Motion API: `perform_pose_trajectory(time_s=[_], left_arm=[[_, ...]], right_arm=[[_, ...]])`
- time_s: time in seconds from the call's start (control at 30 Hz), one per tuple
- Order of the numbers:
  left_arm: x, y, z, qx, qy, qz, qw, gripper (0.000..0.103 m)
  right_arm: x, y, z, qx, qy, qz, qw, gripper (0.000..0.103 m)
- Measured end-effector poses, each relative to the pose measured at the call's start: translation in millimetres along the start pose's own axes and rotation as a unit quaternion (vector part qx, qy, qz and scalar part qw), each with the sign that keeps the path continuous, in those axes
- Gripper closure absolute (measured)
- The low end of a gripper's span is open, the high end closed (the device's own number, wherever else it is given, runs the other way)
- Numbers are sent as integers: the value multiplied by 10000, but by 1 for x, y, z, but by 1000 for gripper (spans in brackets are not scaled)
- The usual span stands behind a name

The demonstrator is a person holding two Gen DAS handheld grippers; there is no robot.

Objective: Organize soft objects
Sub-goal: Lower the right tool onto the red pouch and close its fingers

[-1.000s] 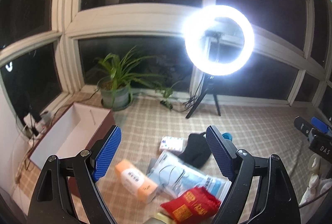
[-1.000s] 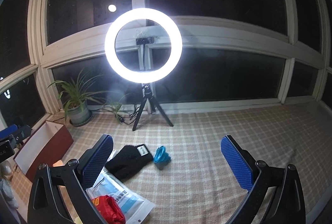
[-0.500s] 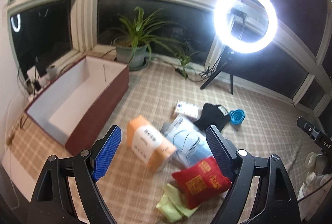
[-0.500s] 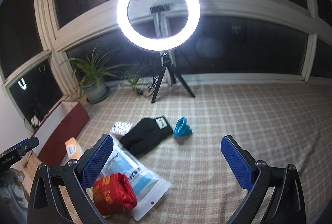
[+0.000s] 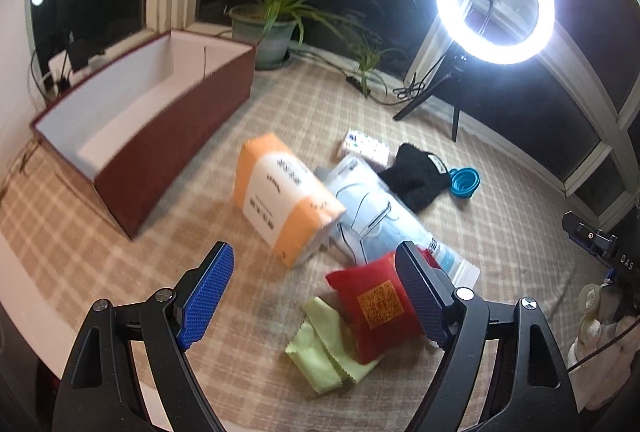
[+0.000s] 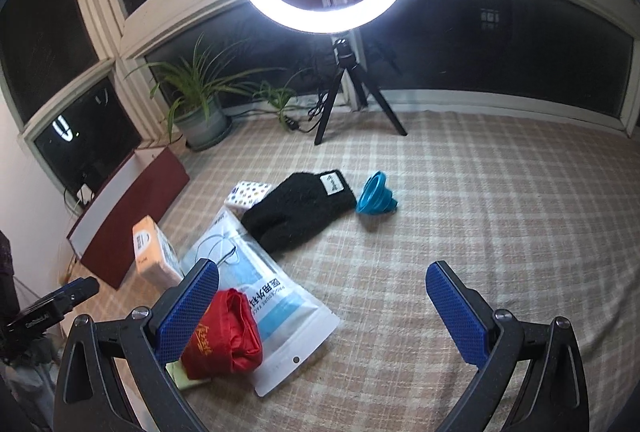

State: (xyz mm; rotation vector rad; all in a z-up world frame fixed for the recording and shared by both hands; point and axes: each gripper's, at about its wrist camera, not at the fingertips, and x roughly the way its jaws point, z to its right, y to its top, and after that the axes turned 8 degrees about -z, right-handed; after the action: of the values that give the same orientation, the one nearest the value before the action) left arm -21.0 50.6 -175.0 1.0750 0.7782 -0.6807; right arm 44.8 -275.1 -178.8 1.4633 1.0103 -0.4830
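Both grippers, left (image 5: 310, 294) and right (image 6: 322, 308), are held spread wide and empty above the plaid floor (image 6: 480, 200). The red pouch (image 5: 376, 308), glove (image 6: 300, 216), mask pack (image 6: 272, 296) and tissue pack (image 5: 284, 196) are clustered beside the open box (image 5: 140, 136).

Red pouch (image 5: 376, 306), yellow-green cloth (image 5: 324, 356), black glove (image 6: 298, 210), orange-white pack (image 5: 280, 192), beige plaid mat (image 6: 480, 192)
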Motion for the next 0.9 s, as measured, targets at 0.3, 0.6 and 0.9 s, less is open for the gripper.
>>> perform_pose_trajectory(time_s=[0.3,0.6,0.9], left_arm=[[22,-17,4,-134,-131,-317,9993,30],[59,-14,24,-64,-381,-613,9974,52],[99,-6,30,-134,-475,-1061,9931,62]], right_arm=[[30,2,-12,-225,605,-543,9964,19],[49,-6,-22,-342,842,-928,9915,34],[35,-20,5,-85,718,-931,9930,34]])
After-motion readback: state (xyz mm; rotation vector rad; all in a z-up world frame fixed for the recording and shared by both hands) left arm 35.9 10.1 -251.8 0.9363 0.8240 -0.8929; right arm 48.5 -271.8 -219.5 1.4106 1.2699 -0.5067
